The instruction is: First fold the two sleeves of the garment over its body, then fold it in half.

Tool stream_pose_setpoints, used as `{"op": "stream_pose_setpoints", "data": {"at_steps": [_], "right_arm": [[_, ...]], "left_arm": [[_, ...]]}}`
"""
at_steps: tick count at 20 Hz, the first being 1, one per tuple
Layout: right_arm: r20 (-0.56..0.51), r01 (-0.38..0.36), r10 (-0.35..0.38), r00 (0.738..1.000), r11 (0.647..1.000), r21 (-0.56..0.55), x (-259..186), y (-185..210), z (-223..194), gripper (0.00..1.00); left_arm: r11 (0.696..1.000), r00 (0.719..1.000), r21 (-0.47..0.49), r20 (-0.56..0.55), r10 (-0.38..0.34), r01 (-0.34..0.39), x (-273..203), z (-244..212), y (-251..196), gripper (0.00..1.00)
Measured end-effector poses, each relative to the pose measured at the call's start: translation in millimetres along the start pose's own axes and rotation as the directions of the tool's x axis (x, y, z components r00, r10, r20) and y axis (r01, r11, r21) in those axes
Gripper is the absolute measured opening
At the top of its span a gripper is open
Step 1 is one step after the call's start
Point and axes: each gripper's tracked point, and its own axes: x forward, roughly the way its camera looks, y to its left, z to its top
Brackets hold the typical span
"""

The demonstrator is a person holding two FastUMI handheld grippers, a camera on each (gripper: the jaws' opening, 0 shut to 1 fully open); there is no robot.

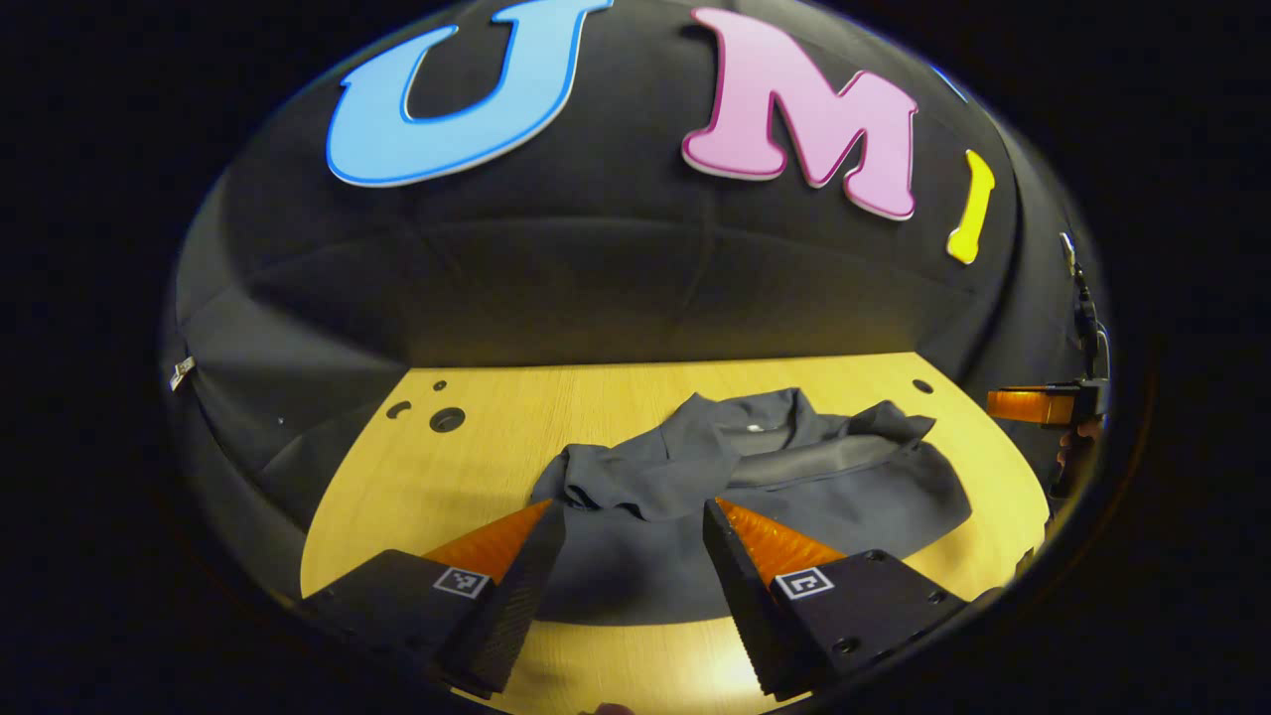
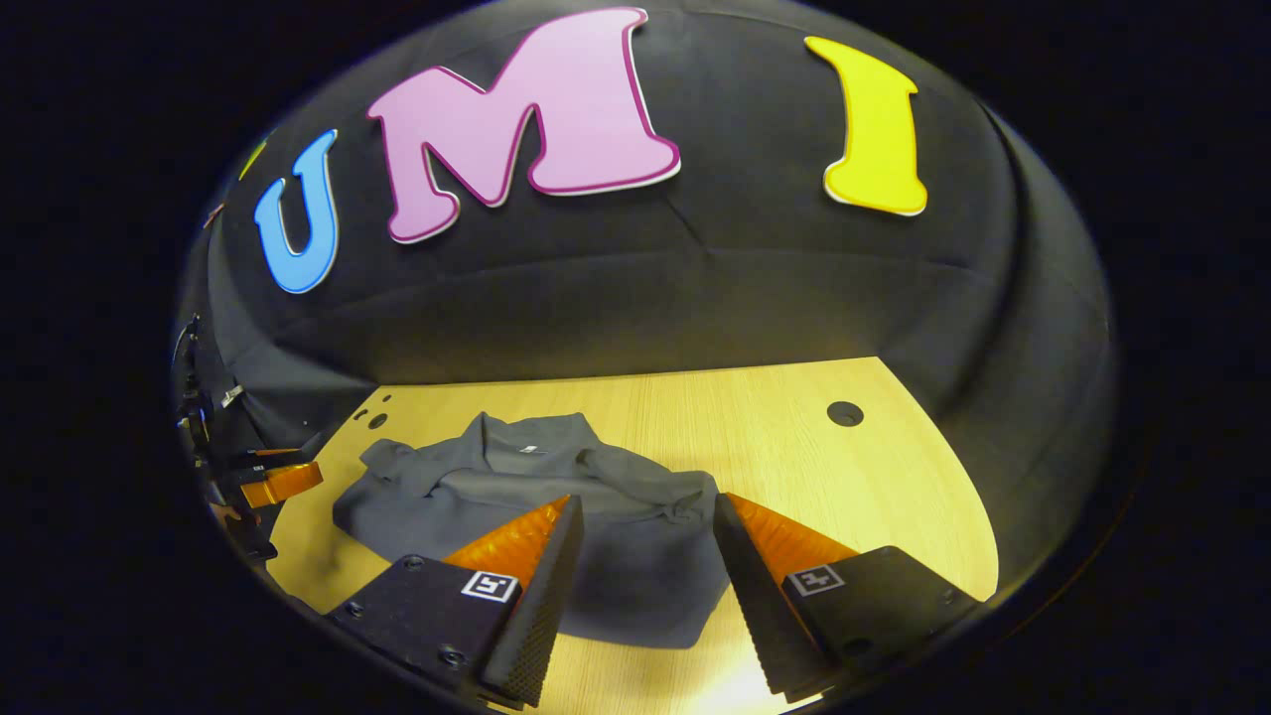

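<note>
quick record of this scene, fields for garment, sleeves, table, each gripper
garment: dark grey garment, collar toward the booth wall, lying on the table
sleeves: both folded in over the body; half fold not yet done
table: light wood table with round holes
left gripper: left gripper open, above the near hem
right gripper: right gripper open, above the garment's near edge

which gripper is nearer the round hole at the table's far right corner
Right. The right gripper hangs over the grey garment's right edge, nearer that hole. The left gripper hangs over the garment's left side, farther away.
</note>
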Motion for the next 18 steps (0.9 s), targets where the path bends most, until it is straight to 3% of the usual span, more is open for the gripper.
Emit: {"op": "stream_pose_setpoints", "data": {"at_steps": [8, 18], "right_arm": [[0.048, -0.009, 0.007, 0.999, 0.999, 0.041, -75.7, 11.1, -13.1, 0.83], [0.059, -0.042, 0.042, 0.997, 0.999, 0.003, -148.4, 35.9, -46.6, 0.82]], "left_arm": [[0.995, 0.996, 0.086, 0.071, -0.055, 0.049, -87.3, 7.7, -22.8, 0.89], [0.992, 0.994, 0.076, 0.044, -0.101, 0.097, -142.6, -37.0, -53.1, 0.89]]}}
